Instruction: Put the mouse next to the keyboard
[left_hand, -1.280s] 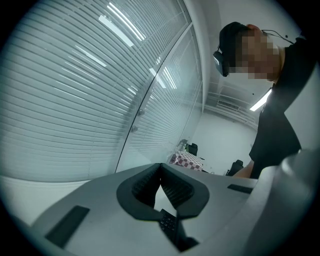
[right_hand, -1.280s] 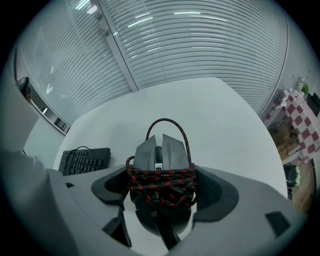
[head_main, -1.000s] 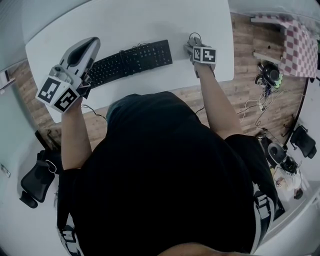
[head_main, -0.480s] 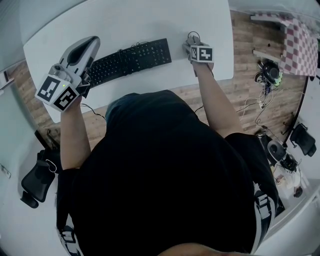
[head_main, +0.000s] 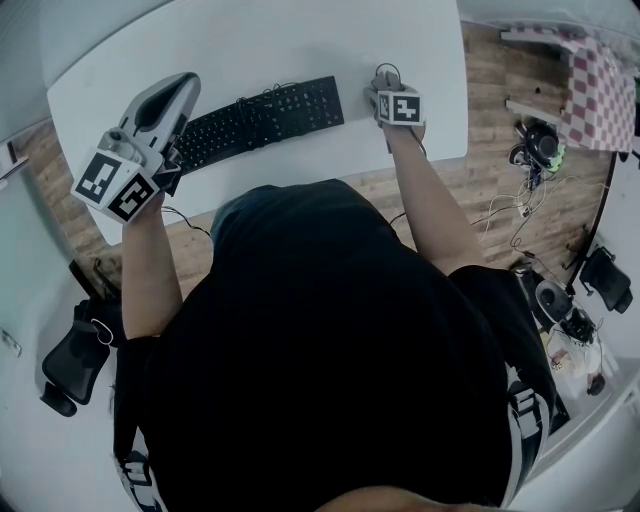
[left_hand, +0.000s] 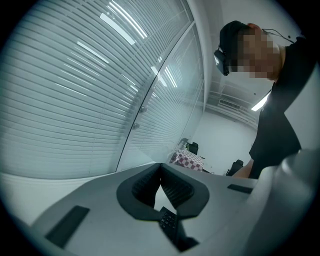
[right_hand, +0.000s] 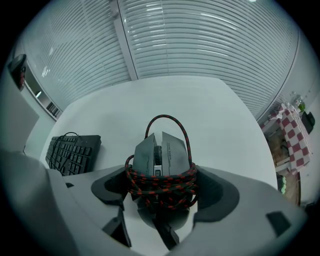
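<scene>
The step in hand, by the look of it, is setting the mouse down at the keyboard's right end. The keyboard (head_main: 262, 122) lies slantwise across the bench (head_main: 300, 40), so the mouse (right_hand: 162, 155) wants to land just beside its short edge and in line with it, not out towards the bench's far corner. The right tongs (right_hand: 162, 185) are clamped on the mouse's flanks, low over the bench and near the keyboard, with a gap between the two. The red-and-black cable (right_hand: 165, 192) is wound round the mouse's body, so the tongs likely bear partly on cord; a slow, level release should keep the coil from slipping or tipping the mouse. The left tongs (left_hand: 161, 180) are together on nothing, raised over the keyboard's left end, and are best kept clear.

White slatted blinds (right_hand: 200, 35) fill the walls; the floor (head_main: 500, 90) is wood plank; the bench top is white and smooth; a checked cloth (head_main: 600, 90) sits off to the right.
</scene>
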